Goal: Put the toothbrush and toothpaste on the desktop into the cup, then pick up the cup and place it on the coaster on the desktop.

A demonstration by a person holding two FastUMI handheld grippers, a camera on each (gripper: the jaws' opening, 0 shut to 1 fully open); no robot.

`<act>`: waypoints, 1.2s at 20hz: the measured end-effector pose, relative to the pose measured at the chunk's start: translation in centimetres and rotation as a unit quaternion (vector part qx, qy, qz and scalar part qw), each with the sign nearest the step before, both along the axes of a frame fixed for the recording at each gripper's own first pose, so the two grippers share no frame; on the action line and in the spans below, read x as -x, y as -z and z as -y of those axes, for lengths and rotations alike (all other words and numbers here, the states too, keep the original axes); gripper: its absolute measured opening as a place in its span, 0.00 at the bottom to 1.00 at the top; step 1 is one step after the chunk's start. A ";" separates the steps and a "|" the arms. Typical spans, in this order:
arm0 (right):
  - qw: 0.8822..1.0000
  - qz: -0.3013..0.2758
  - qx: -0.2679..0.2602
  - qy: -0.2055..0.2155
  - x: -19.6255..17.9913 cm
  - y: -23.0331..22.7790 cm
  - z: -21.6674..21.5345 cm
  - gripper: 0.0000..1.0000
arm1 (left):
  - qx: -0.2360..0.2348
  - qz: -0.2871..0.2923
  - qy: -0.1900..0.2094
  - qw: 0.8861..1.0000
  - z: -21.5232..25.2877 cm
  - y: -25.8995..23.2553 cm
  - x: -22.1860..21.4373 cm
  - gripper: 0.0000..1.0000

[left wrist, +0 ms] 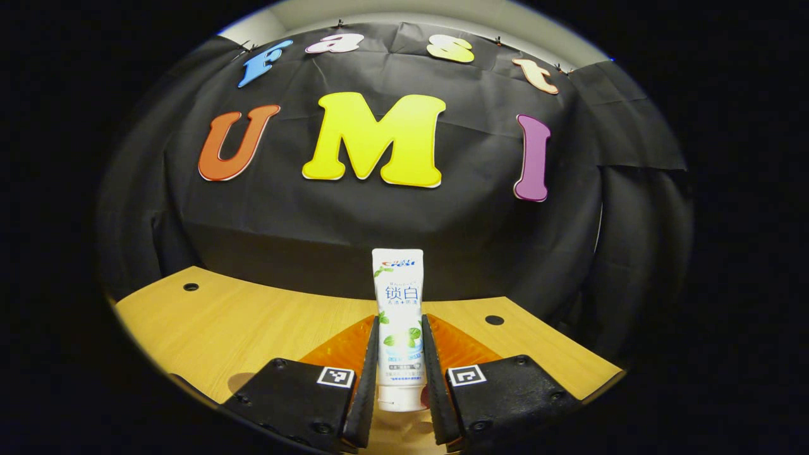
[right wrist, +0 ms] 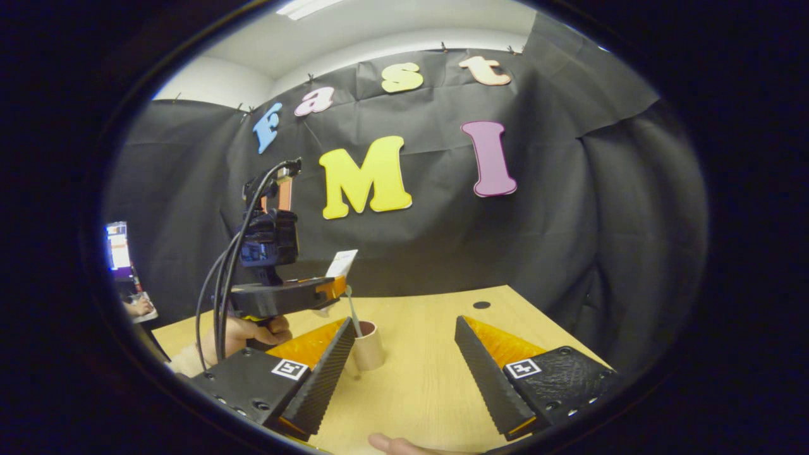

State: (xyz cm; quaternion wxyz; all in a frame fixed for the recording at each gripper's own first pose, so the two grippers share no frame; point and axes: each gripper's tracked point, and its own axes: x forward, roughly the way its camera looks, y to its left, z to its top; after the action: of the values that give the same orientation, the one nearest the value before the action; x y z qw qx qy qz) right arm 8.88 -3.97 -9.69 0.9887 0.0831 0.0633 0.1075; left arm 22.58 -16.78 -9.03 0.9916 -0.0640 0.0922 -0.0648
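- Wood-grain desktop (left wrist: 221, 322) spans both views, with a dark round hole (left wrist: 190, 287) near its far left edge in the left gripper view and another hole (left wrist: 494, 320) toward the right.
- Left gripper (left wrist: 399, 354), left gripper view: both fingers press on the flanks of the toothpaste (left wrist: 398, 303) — the tube stands upright between them, cap end down, flat crimped end up, lifted above the desktop.
- Right gripper view, left portion: a hand (right wrist: 243, 332) holds the left gripper (right wrist: 338, 287) above the desktop; black cables (right wrist: 218, 303) loop down from the camera mounted on top of it. The crimped end of the toothpaste (right wrist: 342, 262) projects upward from its tip.
- Cup (right wrist: 369, 345): tan, upright on the desktop, just below and beside the left gripper's tip. The toothbrush (right wrist: 352, 313) stands inside it — its handle leans out over the rim toward the left gripper.
- Right gripper (right wrist: 404, 357), right gripper view: fingers spread wide, nothing between them, bare desktop in the gap. The cup sits just beyond the left-hand finger; contact cannot be determined.
- Fingertip (right wrist: 389, 444) of a person shows at the bottom edge.
- Coaster: position cannot be determined.
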 end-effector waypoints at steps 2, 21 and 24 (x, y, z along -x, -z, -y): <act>1.000 -0.004 -0.005 0.004 -0.1 0.1 0.6 0.97 | 0.001 0.002 -0.004 1.000 0.1 0.2 -0.5 0.40; 1.000 -0.015 -0.006 0.001 -0.4 1.1 0.3 0.96 | 0.008 -0.039 0.026 0.999 1.0 1.9 1.1 0.51; 1.000 -0.020 -0.002 -0.007 -0.2 1.3 -0.5 0.96 | 0.008 -0.026 0.034 0.999 0.6 0.4 2.8 0.62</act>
State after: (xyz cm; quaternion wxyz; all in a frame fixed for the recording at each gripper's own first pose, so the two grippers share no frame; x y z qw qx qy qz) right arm 9.07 -3.43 -11.00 0.9863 0.0868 0.0835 0.1129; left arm 19.81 -17.35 -9.42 0.9855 -0.0704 0.1198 -0.0974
